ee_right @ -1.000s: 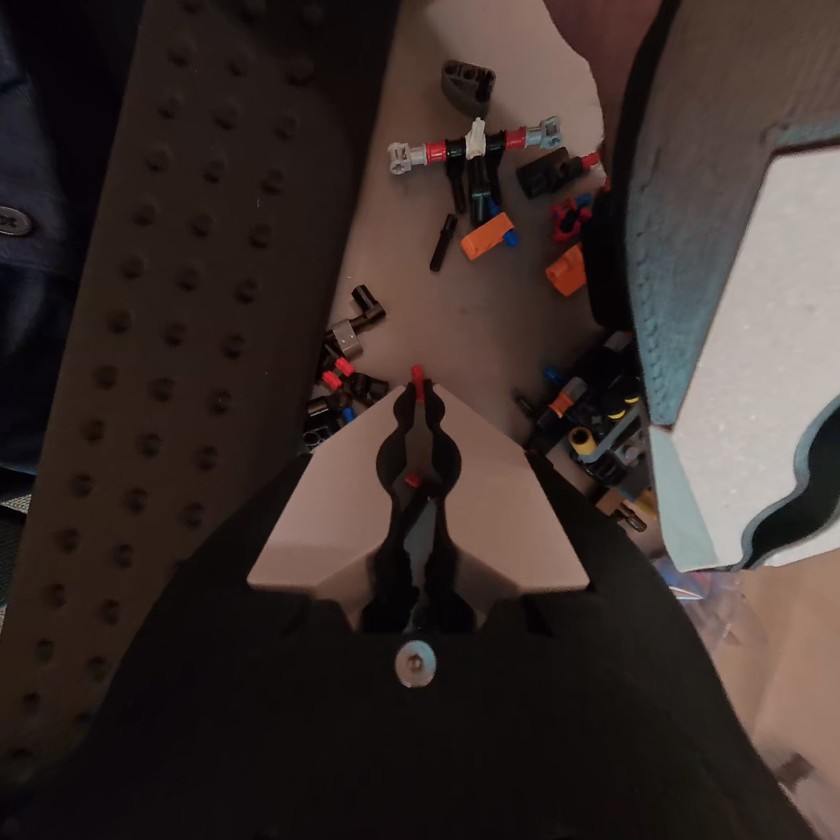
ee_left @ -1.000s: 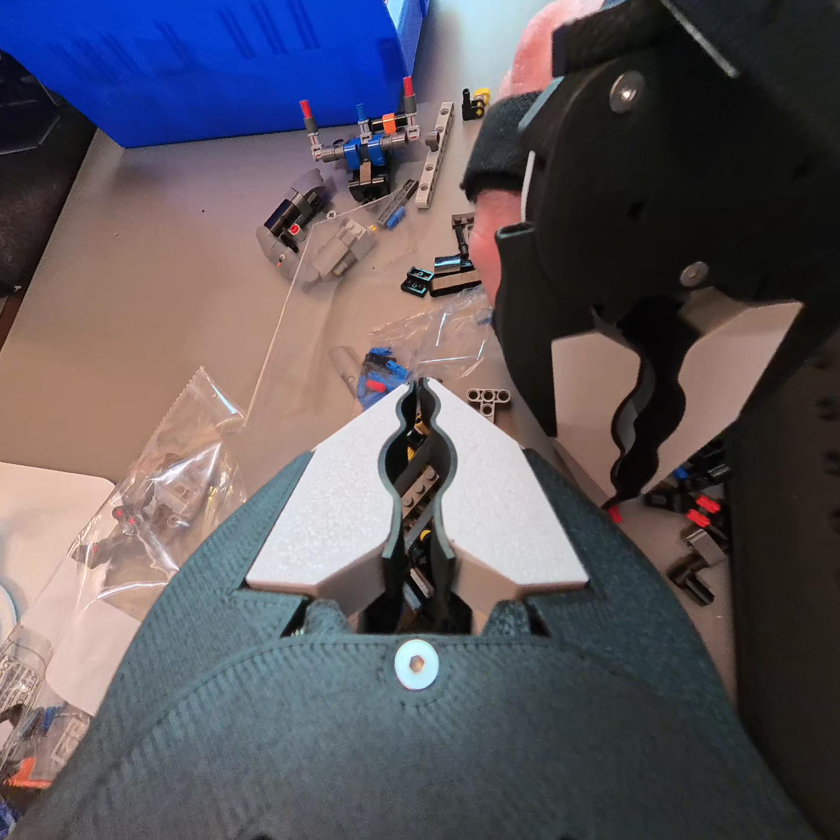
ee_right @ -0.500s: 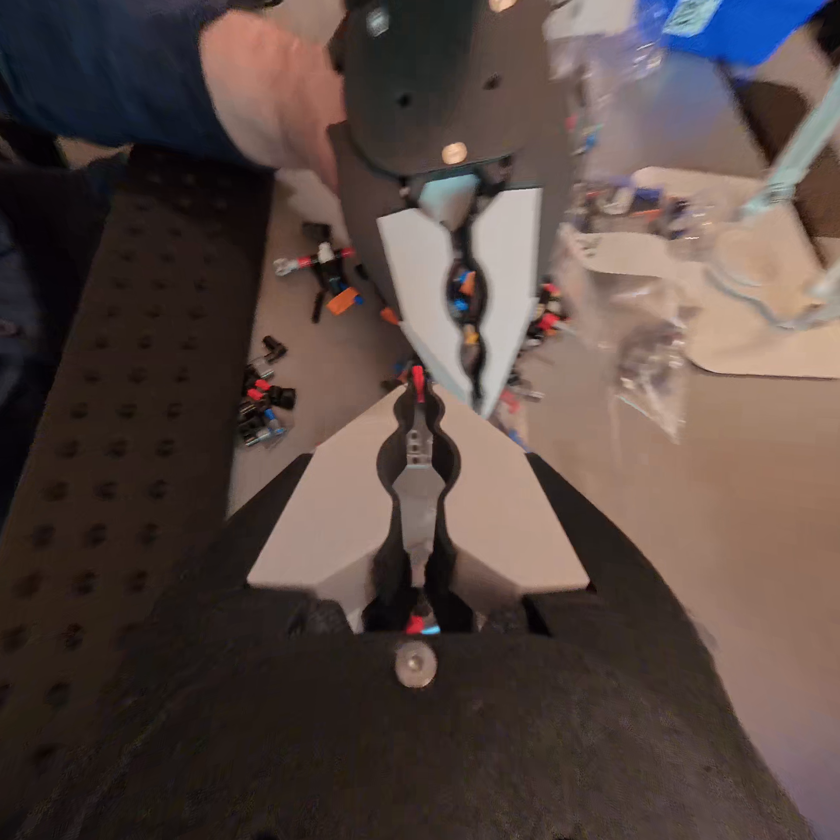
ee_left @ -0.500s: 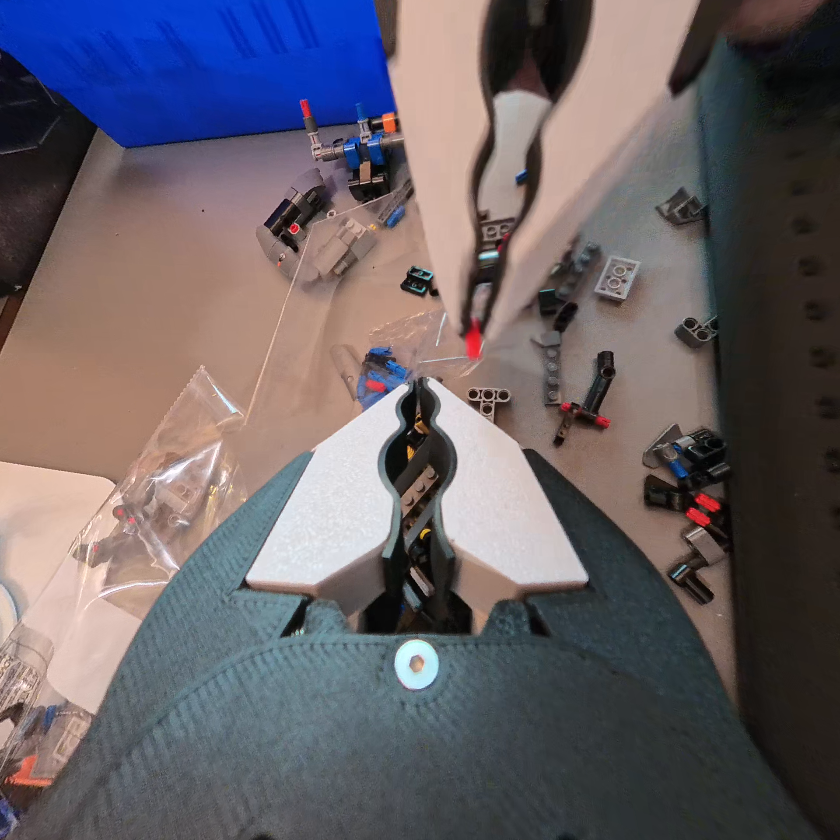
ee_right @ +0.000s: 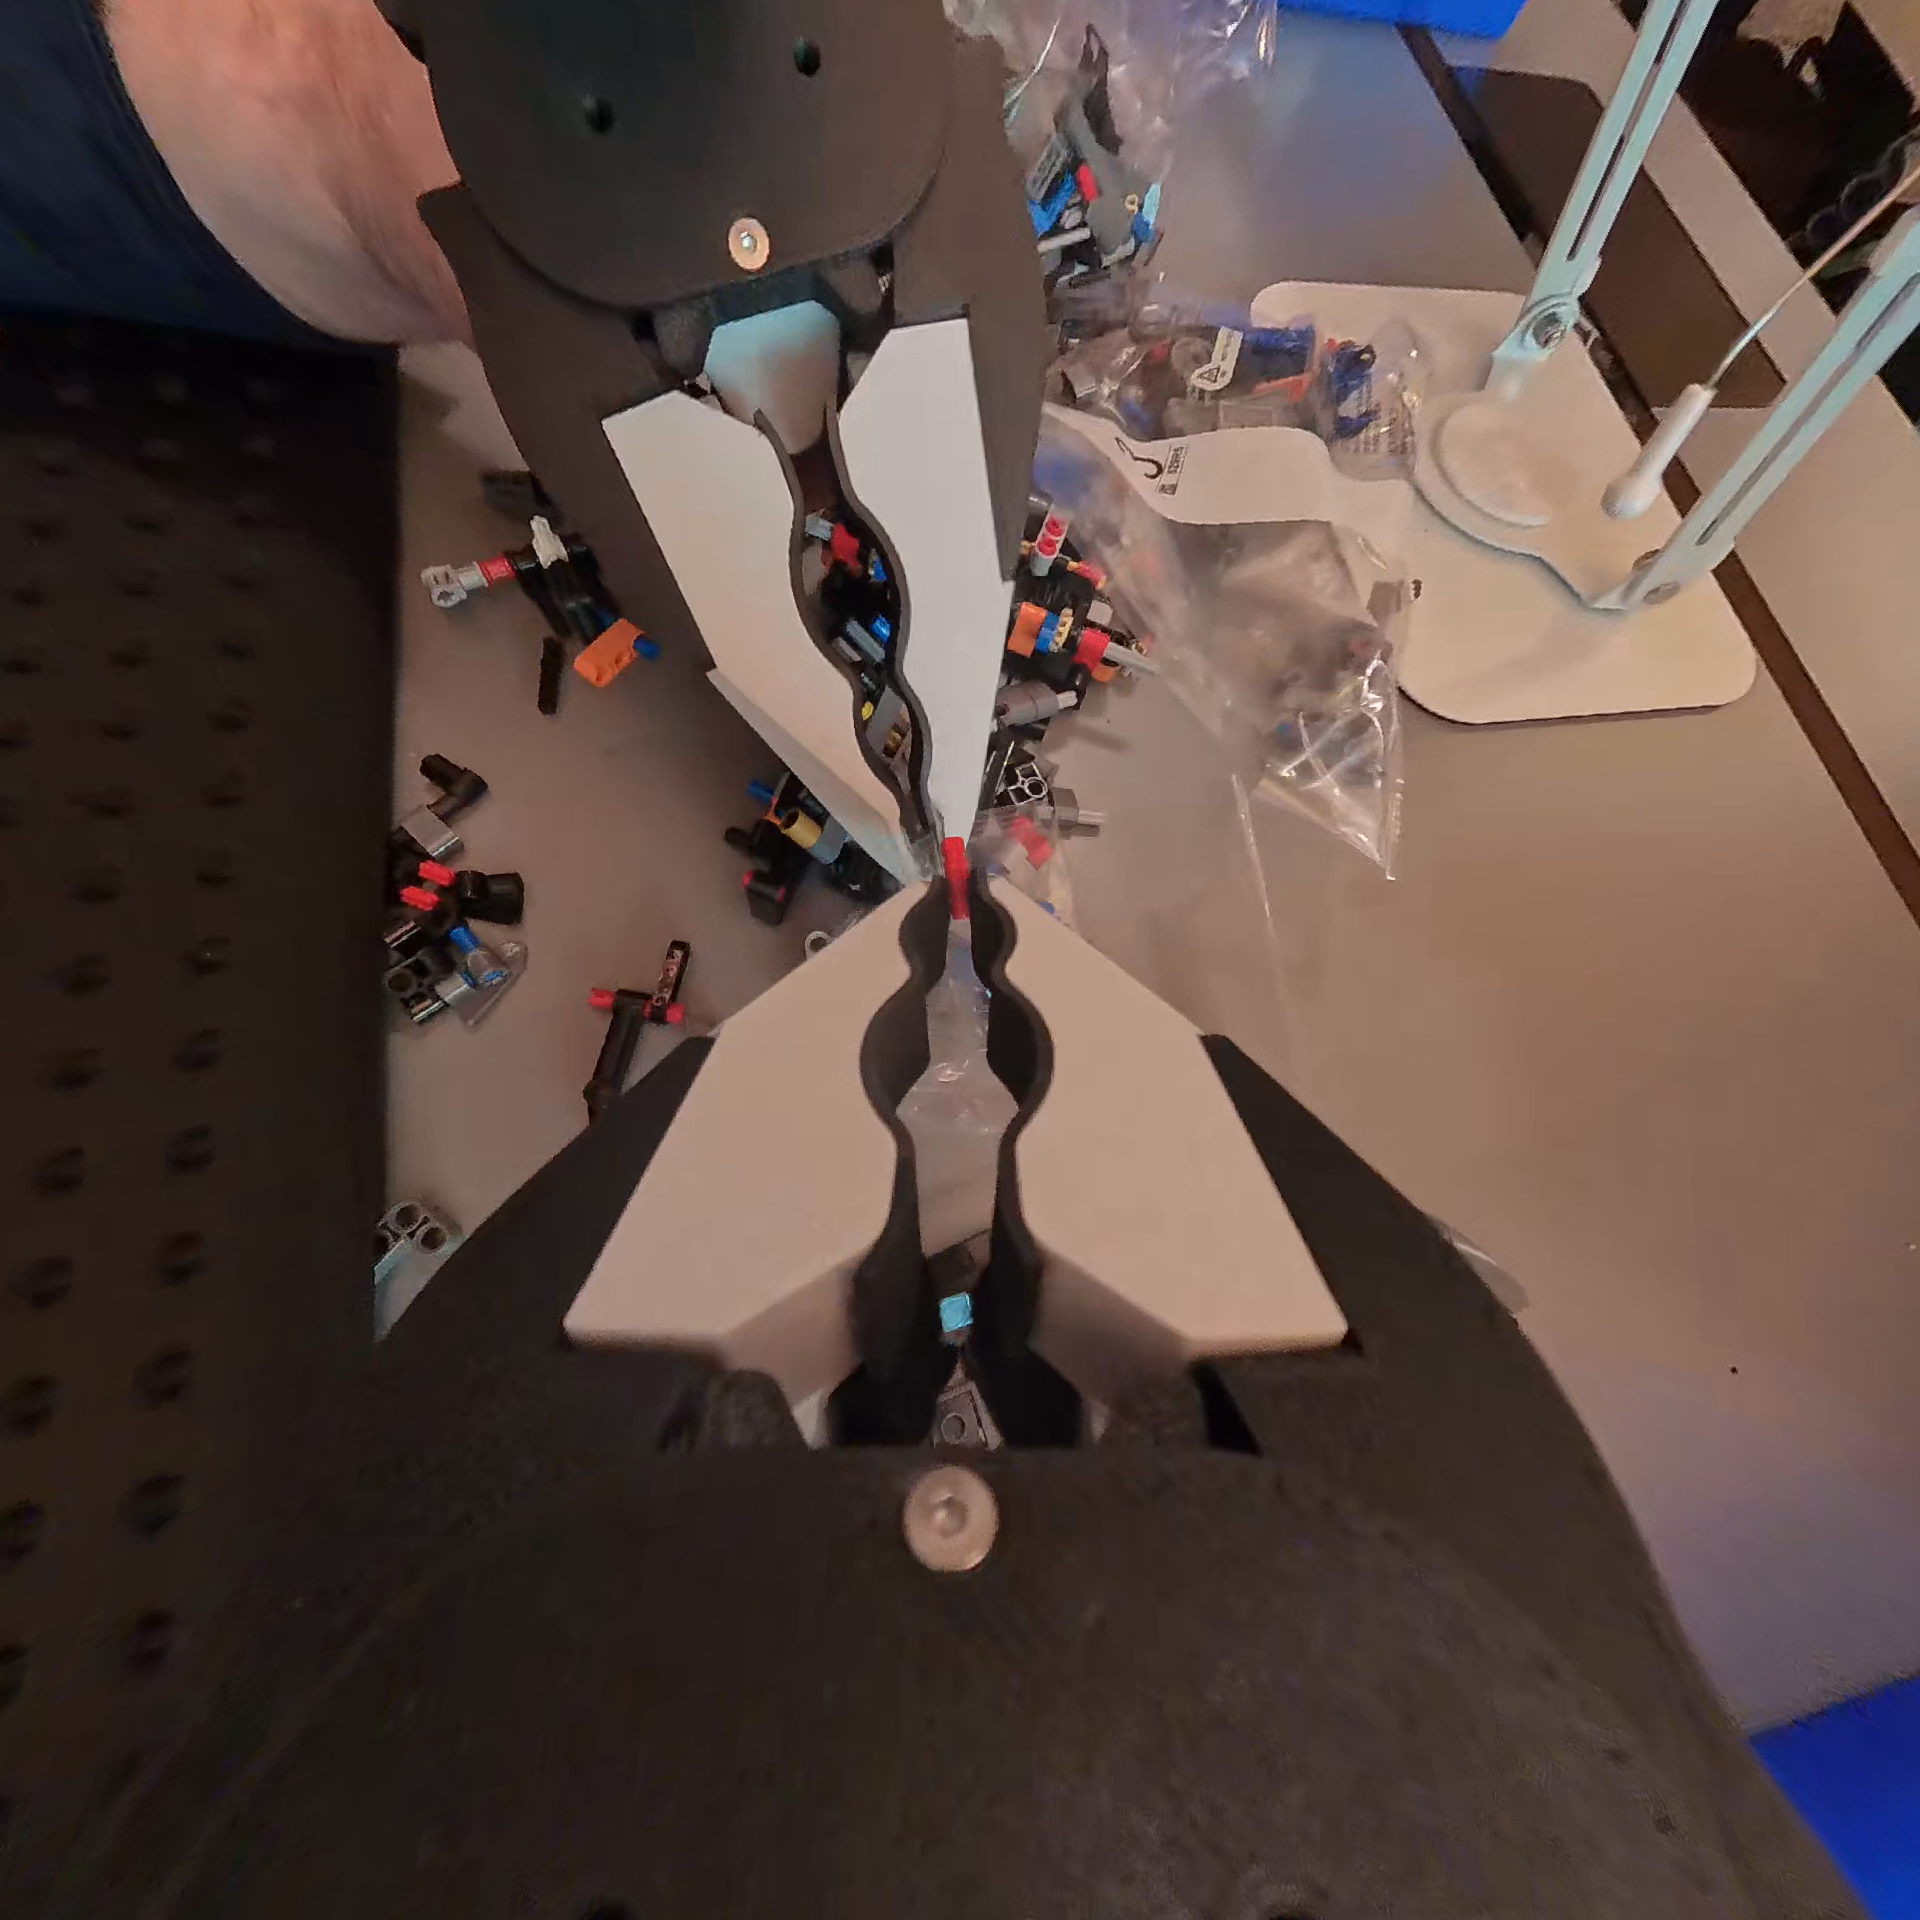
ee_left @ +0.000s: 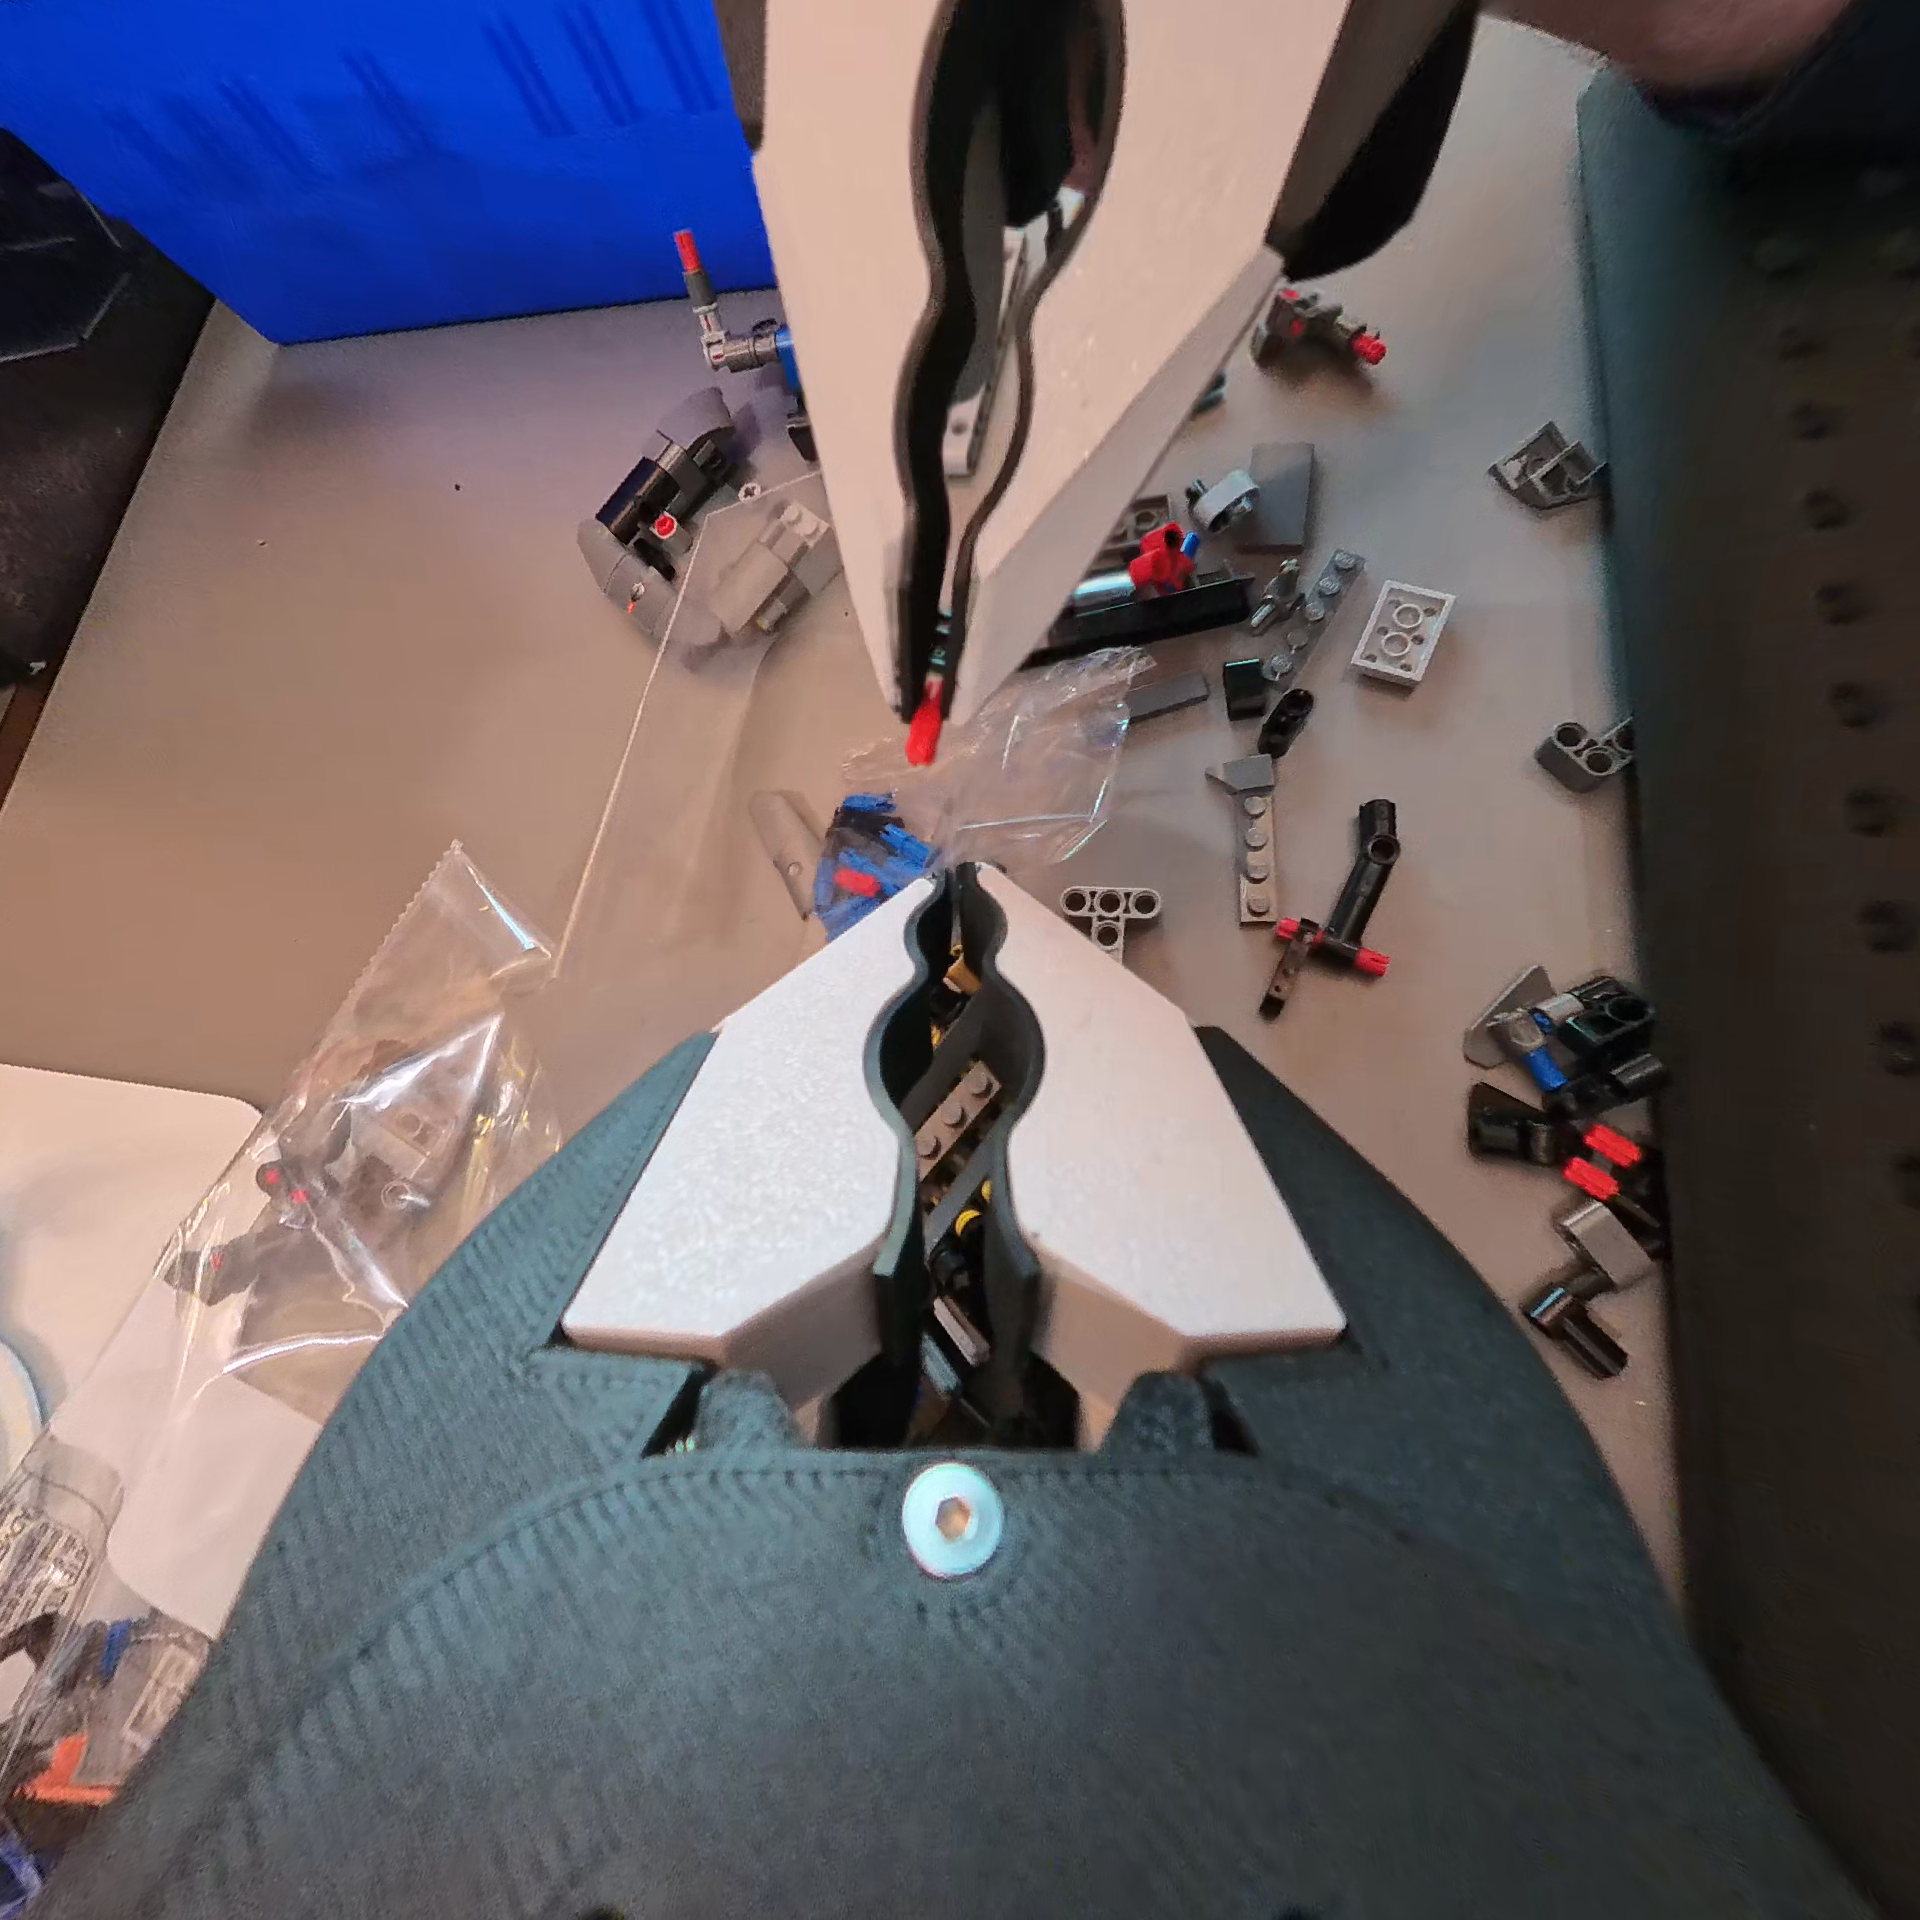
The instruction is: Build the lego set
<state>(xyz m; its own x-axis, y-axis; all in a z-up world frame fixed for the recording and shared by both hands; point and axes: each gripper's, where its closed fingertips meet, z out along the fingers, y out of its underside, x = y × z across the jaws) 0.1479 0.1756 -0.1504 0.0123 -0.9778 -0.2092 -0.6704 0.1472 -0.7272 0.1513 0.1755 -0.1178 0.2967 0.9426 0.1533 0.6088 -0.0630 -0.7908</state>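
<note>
My left gripper (ee_left: 958, 871) is shut, its tips pinching the bunched corner of a clear plastic bag (ee_left: 1039, 748) with small blue parts (ee_left: 862, 862) in it. My right gripper (ee_right: 956, 883) is shut on a small red pin (ee_right: 954, 873) that sticks out past its tips. In the left wrist view the right gripper (ee_left: 928, 707) reaches down from the top with the red pin (ee_left: 923, 732) just above the bag. In the right wrist view the left gripper (ee_right: 925, 831) points back at me, tip to tip.
Loose Lego parts (ee_left: 1351, 644) lie scattered on the grey table (ee_left: 312, 727). A grey and black sub-assembly (ee_left: 665, 499) sits before a blue bin (ee_left: 364, 135). Part bags (ee_left: 364, 1143) lie left. A black perforated board (ee_left: 1787, 727) runs along the right. A white lamp base (ee_right: 1558, 582) stands farther off. My left and right fingertips are right by each other.
The right gripper swung from beside the left gripper to facing it tip to tip, bringing the red pin close to the bag. The left gripper has stayed put.
</note>
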